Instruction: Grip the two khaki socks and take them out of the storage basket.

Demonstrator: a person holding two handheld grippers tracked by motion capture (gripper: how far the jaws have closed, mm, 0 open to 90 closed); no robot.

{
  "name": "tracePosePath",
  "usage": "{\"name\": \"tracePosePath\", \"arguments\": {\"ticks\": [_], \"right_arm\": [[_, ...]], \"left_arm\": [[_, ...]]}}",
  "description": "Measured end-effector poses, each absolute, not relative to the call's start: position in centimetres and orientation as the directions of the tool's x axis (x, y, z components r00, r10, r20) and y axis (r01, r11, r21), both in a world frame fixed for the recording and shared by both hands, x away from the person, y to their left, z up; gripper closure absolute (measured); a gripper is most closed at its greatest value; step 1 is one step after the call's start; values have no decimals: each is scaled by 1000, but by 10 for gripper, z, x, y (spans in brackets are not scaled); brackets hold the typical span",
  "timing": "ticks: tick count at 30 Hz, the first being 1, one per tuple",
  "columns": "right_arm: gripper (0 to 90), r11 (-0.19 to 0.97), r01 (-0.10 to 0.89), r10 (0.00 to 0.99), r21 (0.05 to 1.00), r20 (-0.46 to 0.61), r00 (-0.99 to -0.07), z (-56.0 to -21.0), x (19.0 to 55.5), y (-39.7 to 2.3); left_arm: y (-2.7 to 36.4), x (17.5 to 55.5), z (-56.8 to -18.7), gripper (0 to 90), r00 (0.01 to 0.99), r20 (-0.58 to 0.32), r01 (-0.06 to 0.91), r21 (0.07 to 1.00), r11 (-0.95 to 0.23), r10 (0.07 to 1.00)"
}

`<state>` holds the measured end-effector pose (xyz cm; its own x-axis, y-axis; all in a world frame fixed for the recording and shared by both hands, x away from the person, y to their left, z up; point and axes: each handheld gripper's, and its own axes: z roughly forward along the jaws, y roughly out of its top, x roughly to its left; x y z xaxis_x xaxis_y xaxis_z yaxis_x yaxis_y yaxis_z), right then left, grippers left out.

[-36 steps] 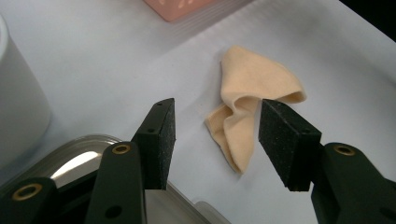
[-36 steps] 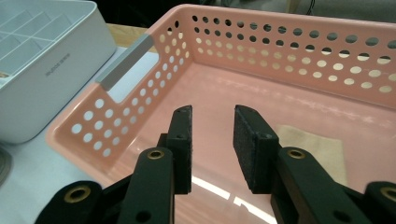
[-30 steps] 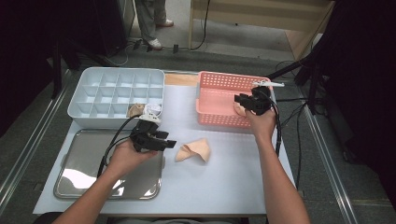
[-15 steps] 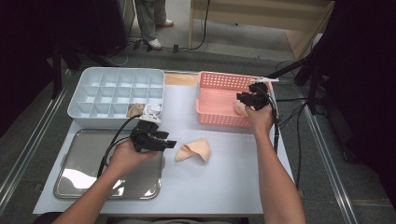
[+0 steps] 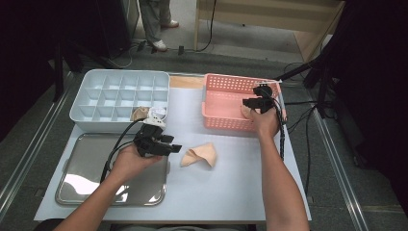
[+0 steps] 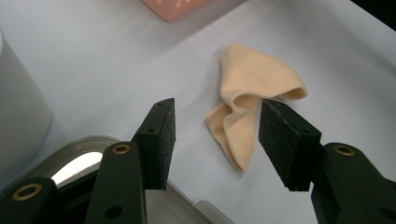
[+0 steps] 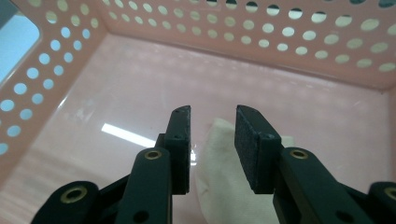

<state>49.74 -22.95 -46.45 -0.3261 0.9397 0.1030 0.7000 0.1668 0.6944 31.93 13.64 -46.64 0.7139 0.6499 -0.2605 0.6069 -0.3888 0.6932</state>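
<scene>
Our right gripper (image 7: 212, 149) has dipped lower into the pink plastic basket (image 5: 219, 89) at the table's far right, jaws just opening over a pale cloth (image 7: 224, 186), not pinching it. Our left gripper (image 6: 215, 135) waits open over the peach folded cloth (image 6: 252, 93) mid-table. We grab next.

White table (image 5: 231, 192) with grey divided box (image 5: 120, 96), pink basket (image 5: 226, 103), steel tray (image 5: 86, 168), peach cloth (image 5: 199, 155).
</scene>
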Motion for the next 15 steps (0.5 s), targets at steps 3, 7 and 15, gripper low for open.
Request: {"name": "tracePosePath", "arguments": {"ticks": [3, 7, 15], "right_arm": [[658, 171, 733, 943, 659, 106, -315, -467, 499, -229], [653, 179, 779, 954, 601, 87, -287, -471, 500, -228], [714, 209, 836, 962, 507, 50, -270, -476, 504, -225]], "left_arm": [[135, 319, -467, 474, 714, -263, 607, 695, -386, 649], [134, 318, -466, 474, 718, -256, 602, 696, -392, 648], [135, 318, -465, 475, 718, -249, 597, 700, -391, 650]]}}
